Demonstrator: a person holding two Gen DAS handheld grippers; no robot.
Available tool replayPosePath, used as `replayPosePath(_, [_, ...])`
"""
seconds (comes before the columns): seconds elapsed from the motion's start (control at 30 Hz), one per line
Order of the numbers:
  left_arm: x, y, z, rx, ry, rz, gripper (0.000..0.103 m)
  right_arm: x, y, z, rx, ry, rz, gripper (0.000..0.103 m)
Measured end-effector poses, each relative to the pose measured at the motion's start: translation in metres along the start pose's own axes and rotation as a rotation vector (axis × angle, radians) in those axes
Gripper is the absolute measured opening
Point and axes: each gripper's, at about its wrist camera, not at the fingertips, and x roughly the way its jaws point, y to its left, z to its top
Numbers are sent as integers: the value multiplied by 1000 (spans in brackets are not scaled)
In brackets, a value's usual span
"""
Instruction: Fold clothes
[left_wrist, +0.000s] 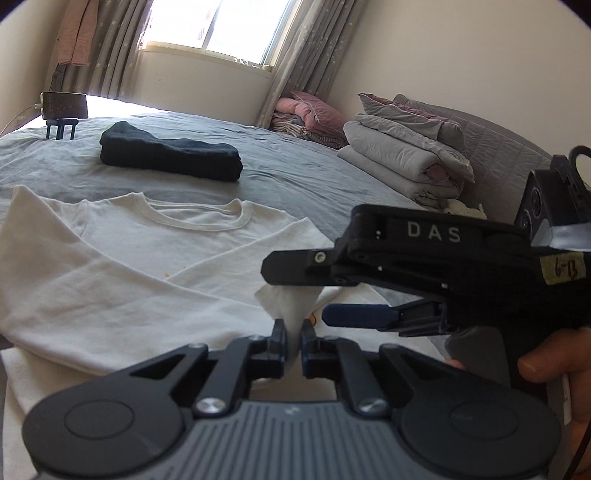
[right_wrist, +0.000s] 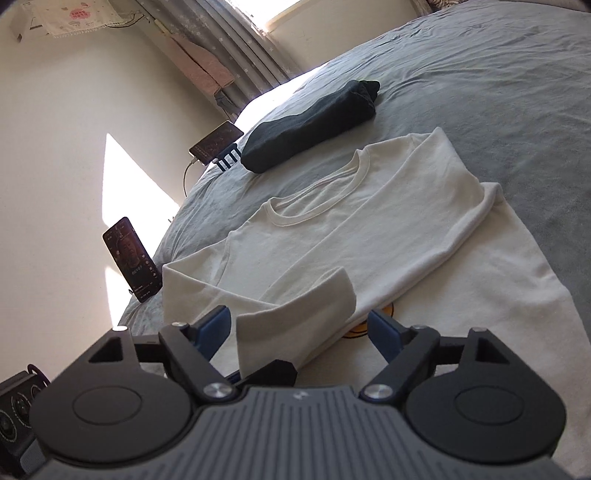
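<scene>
Left wrist view: the left tool (left_wrist: 294, 341) is pinched shut on a bunched fold of the white shirt (left_wrist: 155, 258), the cloth rising in a small peak from between its two fingers. The rest of the shirt spreads flat on the grey bed (left_wrist: 295, 173), stretching away to the left and far side of the tool, collar toward the far end and one sleeve crossed over the chest. Just right of the pinch, the right tool (left_wrist: 325, 291) reaches in from the right, fingers parted, one above and one below, close beside the raised cloth; a hand (left_wrist: 550, 362) holds its grip. Farther back lie a folded dark garment (left_wrist: 170, 153), a phone on a stand (left_wrist: 64, 107) at the far left, and stacked quilts (left_wrist: 402, 155) at the right.

Right wrist view: the right tool (right_wrist: 301, 332) stands open, its blue-padded fingers (right_wrist: 214, 330) wide apart on either side of the shirt's sleeve cuff (right_wrist: 295, 314), which lies between them without being clamped. The white shirt (right_wrist: 369, 229) extends away beyond the tool, the dark garment (right_wrist: 306, 125) past its collar. A second phone (right_wrist: 131, 258) leans at the bed's left edge.
</scene>
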Motion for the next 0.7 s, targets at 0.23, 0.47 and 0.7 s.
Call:
replayPosePath(0.23, [-16,-3,5,85,-1,-52,24,-4,-2,-1,-34,15,-41,11])
replayPosePath(0.47, [-46,17,15,91,-98,114,55,-24,-5,2,-126,-59,-117,11])
replayPosePath(0.7, [-67,52,18,42,-119,295,62,-43,-14,4,-196,-117,-193,11])
